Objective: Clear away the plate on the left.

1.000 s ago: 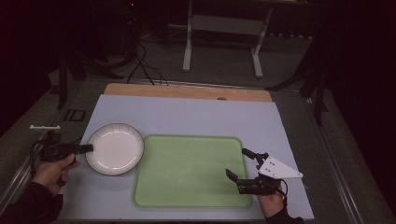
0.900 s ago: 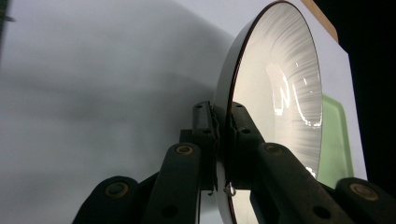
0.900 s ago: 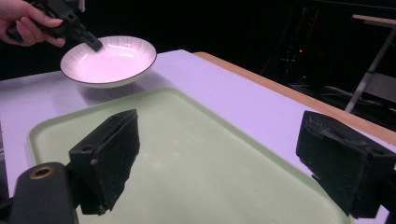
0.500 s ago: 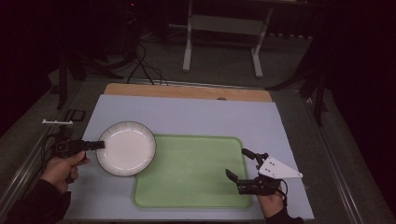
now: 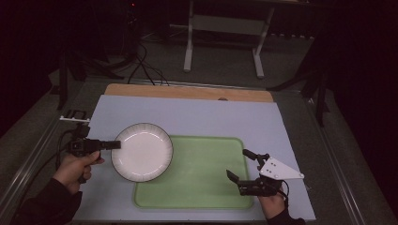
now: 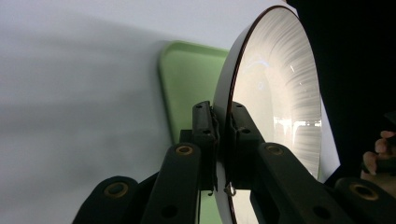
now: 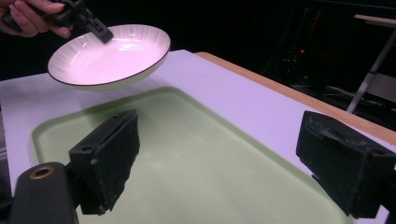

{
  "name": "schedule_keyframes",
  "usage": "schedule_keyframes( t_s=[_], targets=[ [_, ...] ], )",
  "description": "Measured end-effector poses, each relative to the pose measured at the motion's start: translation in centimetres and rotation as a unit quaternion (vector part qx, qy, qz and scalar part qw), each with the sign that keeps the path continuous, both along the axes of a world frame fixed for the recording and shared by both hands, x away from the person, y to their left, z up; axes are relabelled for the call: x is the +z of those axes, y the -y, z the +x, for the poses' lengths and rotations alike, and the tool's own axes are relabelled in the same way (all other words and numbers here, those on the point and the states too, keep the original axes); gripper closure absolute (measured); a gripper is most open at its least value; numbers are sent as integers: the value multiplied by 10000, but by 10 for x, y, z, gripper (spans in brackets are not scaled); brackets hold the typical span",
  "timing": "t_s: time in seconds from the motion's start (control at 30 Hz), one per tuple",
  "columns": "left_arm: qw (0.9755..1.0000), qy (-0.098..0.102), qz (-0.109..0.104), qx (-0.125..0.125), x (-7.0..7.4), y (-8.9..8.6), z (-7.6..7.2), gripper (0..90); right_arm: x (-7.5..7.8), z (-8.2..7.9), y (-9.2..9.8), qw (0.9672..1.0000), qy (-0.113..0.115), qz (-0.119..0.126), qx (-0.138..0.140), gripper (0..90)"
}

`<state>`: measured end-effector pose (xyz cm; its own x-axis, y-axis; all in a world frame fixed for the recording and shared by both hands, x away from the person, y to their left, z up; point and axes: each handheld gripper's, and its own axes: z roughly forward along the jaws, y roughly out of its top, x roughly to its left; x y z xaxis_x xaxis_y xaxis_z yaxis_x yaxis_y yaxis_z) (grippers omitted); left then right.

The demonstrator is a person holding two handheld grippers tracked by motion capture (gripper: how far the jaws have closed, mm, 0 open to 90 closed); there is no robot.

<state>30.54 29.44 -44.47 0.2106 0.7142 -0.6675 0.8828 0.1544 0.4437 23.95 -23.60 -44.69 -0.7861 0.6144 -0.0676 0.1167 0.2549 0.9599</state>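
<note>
The plate (image 5: 142, 152), pinched by its rim in the left claw (image 5: 114, 145) so it hangs level above the near-left corner of the green tray (image 5: 206, 178), looks bound for that tray, while the right claw (image 5: 241, 165) waits wide and empty over the worktop (image 5: 197, 117) beyond.

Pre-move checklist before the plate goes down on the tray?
1. Left gripper clamped on the rim of the white plate: ok.
2. Plate lifted off the table, as the right gripper view shows: ok.
3. Green tray bare where the plate would land: ok.
4. Right gripper open, holding nothing, at the tray's right edge: ok.
5. Plate level: not ok, tilted slightly.
6. Grip firm enough to hold: cannot tell.
</note>
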Motion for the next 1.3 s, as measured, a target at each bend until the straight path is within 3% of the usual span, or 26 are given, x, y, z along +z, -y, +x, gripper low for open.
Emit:
schedule_keyframes(
  t_s=[0.33,0.67,0.87,1.3],
  targets=[
    [9994,61,12,-353,5,31,8,842,1,-1,0,10000,40,-12,7,132],
    [9969,45,-32,-778,4,70,19,842,1,-1,0,10000,50,8,7,132],
    [9952,-4,-30,-973,-2,95,28,842,1,-2,1,10000,45,18,3,132],
    [9891,-158,46,-1461,-17,140,41,842,2,-2,2,10000,41,38,6,133]
  ],
)
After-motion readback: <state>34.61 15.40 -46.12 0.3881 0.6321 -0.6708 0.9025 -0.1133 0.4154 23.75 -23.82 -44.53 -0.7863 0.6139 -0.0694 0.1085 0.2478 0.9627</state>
